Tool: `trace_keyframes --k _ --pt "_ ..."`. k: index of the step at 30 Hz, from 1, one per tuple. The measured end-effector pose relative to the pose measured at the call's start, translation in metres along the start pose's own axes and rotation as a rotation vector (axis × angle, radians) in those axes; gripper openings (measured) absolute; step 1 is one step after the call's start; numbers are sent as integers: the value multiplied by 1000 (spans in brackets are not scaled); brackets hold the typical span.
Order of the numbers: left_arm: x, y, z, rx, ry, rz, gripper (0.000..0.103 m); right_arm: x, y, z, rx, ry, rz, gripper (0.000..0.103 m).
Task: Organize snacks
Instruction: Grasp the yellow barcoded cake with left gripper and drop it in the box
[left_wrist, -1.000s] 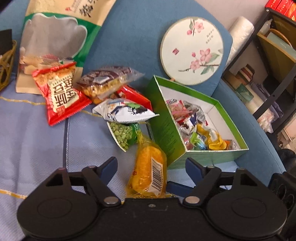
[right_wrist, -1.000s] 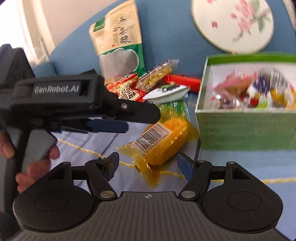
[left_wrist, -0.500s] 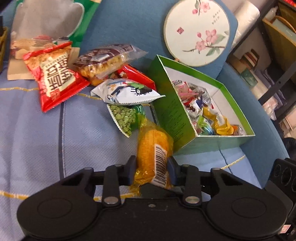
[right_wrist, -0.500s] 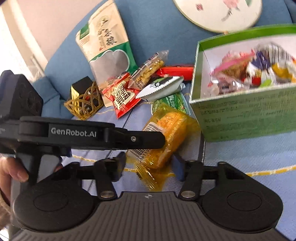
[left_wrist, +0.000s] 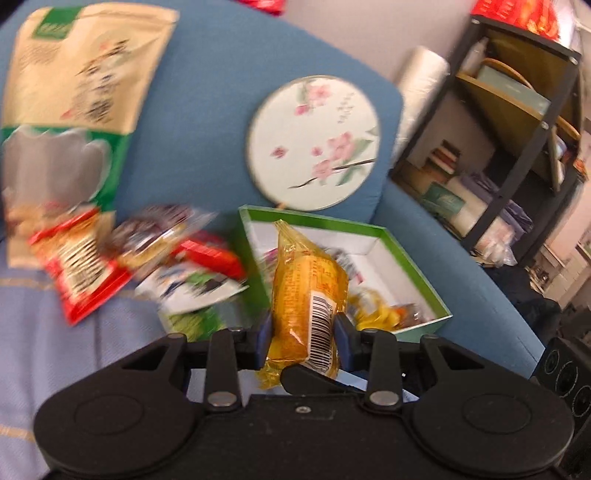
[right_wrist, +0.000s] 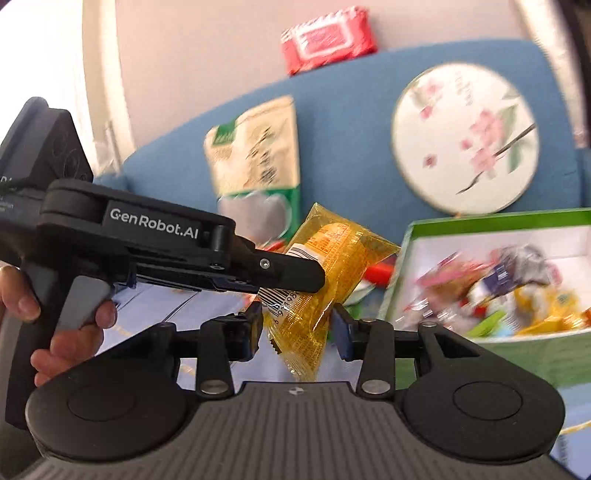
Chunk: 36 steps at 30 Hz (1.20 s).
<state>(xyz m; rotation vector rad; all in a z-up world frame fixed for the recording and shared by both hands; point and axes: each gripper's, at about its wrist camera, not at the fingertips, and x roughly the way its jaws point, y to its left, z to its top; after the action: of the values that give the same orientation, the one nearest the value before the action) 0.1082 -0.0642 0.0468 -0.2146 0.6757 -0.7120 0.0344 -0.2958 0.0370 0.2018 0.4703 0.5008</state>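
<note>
Your left gripper is clamped tight on the yellow snack packet, and your hand squeezes its trigger. Your right gripper is closing, its fingers flanking the packet's lower end, not clearly pressing it.

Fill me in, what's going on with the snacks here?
A person holds a gripper in each hand, sorting snacks on a blue couch. The left gripper is shut on a yellow snack packet and holds it clear of the couch, in front of the green box that already has wrapped snacks in it. The right gripper is closing around the lower end of the same packet; whether its pads press it yet is unclear. More packets lie left of the box.
</note>
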Motion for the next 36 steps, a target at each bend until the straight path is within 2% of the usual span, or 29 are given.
trace_keyframes --k 9,14,21,27,28,29,30,31,32,36 --pt "64 -49 34 85 39 -109 10 -22 -51 16 54 -94 -168 67" --pt "100 -73 41 144 66 -157 11 -33 -80 17 119 -114 -262 67" --pt "145 -95 43 184 111 -191 11 -37 -112 13 194 -116 -364 66" --pt "171 -94 38 169 137 -185 12 -26 -131 8 210 -89 -462 66" --pt "173 -93 36 175 135 -169 26 -24 -134 7 218 -90 -484 66" --pt "173 -93 34 191 113 -140 51 -20 -136 5 224 -78 -521 69" --pt "171 -92 31 213 83 -92 103 -17 -138 4 224 -63 -557 75" --pt "168 -90 29 223 56 -50 103 -15 -138 2 217 -40 -585 93" --pt "164 -88 27 227 25 -12 103 -15 -137 1 205 -32 -606 99" --pt "148 -67 27 181 35 -9 103 -19 -122 2 142 -62 -576 99"
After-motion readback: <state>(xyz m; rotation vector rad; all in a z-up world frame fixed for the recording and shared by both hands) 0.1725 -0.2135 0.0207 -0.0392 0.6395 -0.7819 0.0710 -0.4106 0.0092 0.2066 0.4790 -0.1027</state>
